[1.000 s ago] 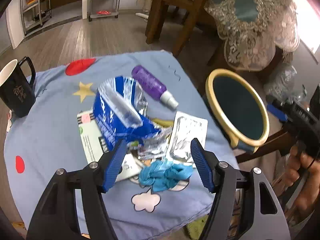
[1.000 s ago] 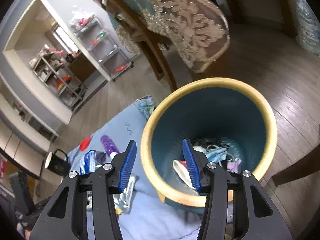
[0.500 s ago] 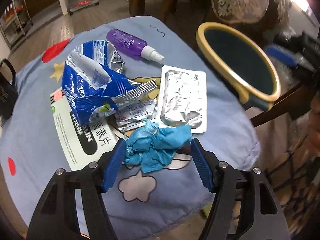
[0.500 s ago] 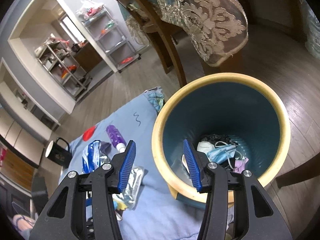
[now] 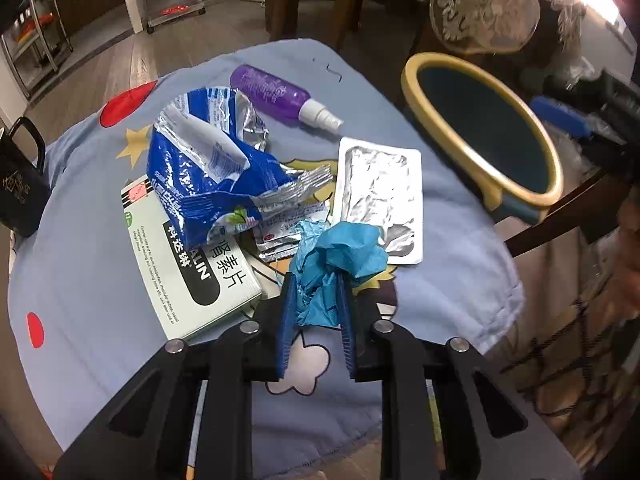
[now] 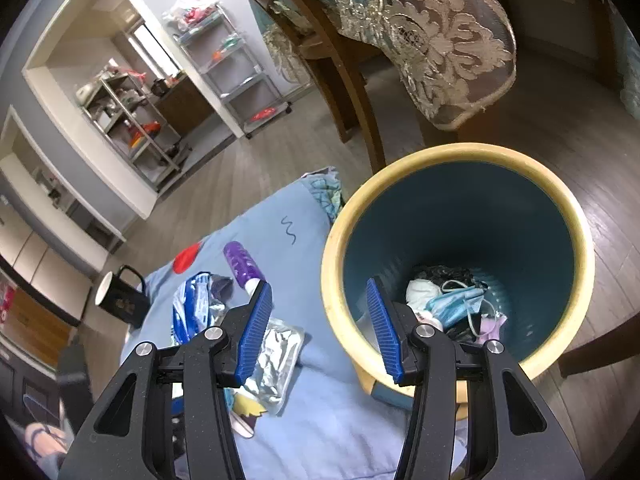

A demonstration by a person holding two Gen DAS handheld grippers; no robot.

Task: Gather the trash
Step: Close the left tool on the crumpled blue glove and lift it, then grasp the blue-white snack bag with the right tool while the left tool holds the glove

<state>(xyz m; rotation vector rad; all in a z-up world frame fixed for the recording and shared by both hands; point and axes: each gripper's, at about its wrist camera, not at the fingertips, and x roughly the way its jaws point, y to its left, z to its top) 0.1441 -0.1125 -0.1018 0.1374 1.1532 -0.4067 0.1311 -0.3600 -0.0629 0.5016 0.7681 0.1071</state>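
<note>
Jaws of the left gripper (image 5: 314, 292) have closed since half a second ago, when they stood wide on either side of the crumpled blue glove (image 5: 336, 264); they now pinch its lower folds between the ribbed blue pads, while the upper part bunches out above the fingertips. The glove sits at the near edge of the litter on the table (image 5: 92, 280), which wears a pale blue cloth printed with red dots, a star and a cloud.

From the left, a black mug (image 5: 20, 184) stands at the cloth's edge. Next lies a white and green medicine box (image 5: 188, 276) with large Chinese characters and the Latin letters "ALIN" legible on a black band. A torn blue foil bag (image 5: 208, 172) rests on top of it, and small printed sachets (image 5: 288, 228) poke out beneath, their text too small to read. A purple spray bottle (image 5: 276, 94) lies on its side farther back. A silver foil pack (image 5: 380, 196) lies flat just right of the glove. Beyond the table's right edge stands the blue bin with a yellow rim (image 5: 472, 76).

The right gripper (image 6: 320, 320) hovers over that bin's rim, much as before, its jaws spread apart and gripping nothing. Face masks (image 6: 452, 304) and other scraps lie at the bottom.
</note>
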